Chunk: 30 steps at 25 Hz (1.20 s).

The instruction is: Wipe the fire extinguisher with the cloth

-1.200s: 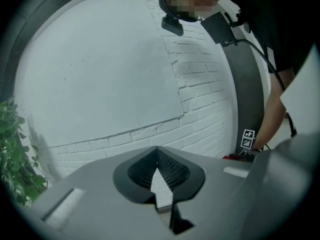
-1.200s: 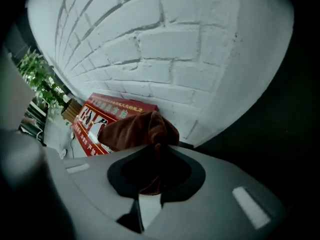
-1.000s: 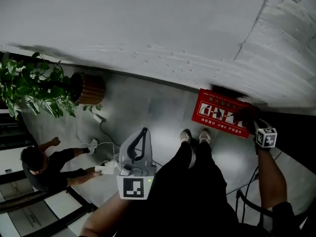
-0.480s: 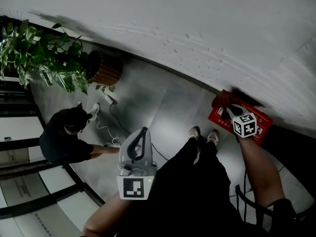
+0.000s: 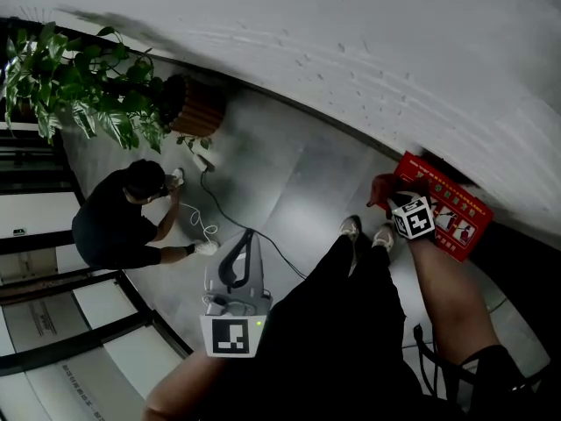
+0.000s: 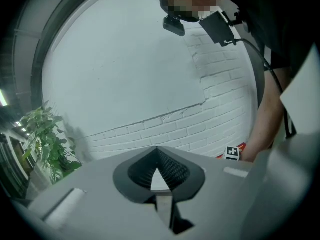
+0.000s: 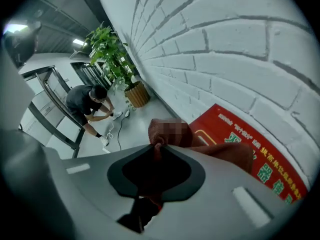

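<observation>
A: Wall [image 7: 225, 59]: painted brick, matt, rough. Floor [image 5: 289, 191]: smooth, slight sheen.
B: Cloth [image 7: 220, 151]: soft fabric, matt. Planter [image 5: 200, 110]: ribbed wood. Red box [image 5: 451, 204]: smooth, printed. Left gripper [image 6: 156, 150]: matt grey plastic.

A white brick wall [image 5: 351, 33] runs across the far side, above a grey tiled floor [image 5: 289, 182]. At the far left a leafy green plant [image 5: 79, 86] stands in a ribbed brown pot [image 5: 195, 108] close to the wall. Just near of it a person in black [image 5: 118, 226] crouches over a white cable [image 5: 200, 226]. A thin dark cord [image 5: 254, 235] trails right from there. Dark-framed glass panels [image 5: 53, 323] fill the near left.
</observation>
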{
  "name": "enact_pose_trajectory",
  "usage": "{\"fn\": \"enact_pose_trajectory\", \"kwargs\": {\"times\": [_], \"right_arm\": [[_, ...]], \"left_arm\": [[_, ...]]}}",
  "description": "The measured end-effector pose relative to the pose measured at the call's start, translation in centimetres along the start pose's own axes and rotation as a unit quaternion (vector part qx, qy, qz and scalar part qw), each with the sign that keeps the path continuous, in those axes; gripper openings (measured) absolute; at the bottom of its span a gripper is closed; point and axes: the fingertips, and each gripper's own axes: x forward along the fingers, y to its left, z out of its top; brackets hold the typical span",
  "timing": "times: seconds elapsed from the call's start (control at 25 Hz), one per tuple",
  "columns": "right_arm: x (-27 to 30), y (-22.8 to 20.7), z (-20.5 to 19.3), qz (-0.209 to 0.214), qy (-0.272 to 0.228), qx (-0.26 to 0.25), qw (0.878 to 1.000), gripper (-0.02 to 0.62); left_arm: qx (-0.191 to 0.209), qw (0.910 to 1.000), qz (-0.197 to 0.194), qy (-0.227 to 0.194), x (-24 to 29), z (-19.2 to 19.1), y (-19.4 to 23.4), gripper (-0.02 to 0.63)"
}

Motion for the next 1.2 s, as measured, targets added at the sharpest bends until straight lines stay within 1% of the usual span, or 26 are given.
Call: {"fn": "enact_pose_trajectory", "kwargs": {"times": [0.08, 0.16, 0.2, 0.32, 0.48, 0.6, 0.8, 0.92, 1.2], "right_arm": [[0.3, -0.1, -1.7, 0.001, 0.014, 0.029, 0.999, 0.044], [0.0, -0.3, -3.0, 0.002, 0.016, 0.057, 0.998, 0.044], [-0.1, -0.4, -3.2, 0.002, 0.017, 0.059, 0.998, 0.044], [-0.5, -0.4, -3.7, -0.005, 0.03, 0.042, 0.999, 0.044], [-2.2, -1.6, -5.2, -0.014, 0.027, 0.039, 0.999, 0.044], [-4.3, -3.0, -6.9, -0.03, 0.022, 0.045, 0.998, 0.044], [-8.2, -5.4, -11.0, -0.059, 0.023, 0.07, 0.996, 0.044], [-10.0, -6.3, -13.0, -0.075, 0.023, 0.083, 0.993, 0.044], [-14.0, -7.8, -17.5, -0.111, 0.025, 0.121, 0.986, 0.044]], "left_arm": [[0.004, 1.0, 0.0, 0.002, -0.3, 0.1, 0.0, 0.0], [0.013, 0.9999, -0.001, 0.005, -0.6, 0.3, 0.0, 0.0], [0.015, 0.9999, -0.001, 0.004, -0.6, 0.4, 0.0, 0.0], [0.012, 0.9999, -0.006, -0.006, -0.2, 1.3, -0.5, 0.0], [0.018, 0.9994, -0.028, -0.012, 0.6, 1.9, -2.0, 0.0], [0.019, 0.9985, -0.044, -0.028, 1.4, 2.6, -3.0, 0.0], [0.008, 0.9964, -0.073, -0.042, 3.0, 3.5, -5.0, 0.0], [0.012, 0.9944, -0.088, -0.057, 3.8, 4.5, -5.9, 0.0], [0.017, 0.9893, -0.124, -0.074, 5.3, 6.4, -8.0, 0.0]]}}
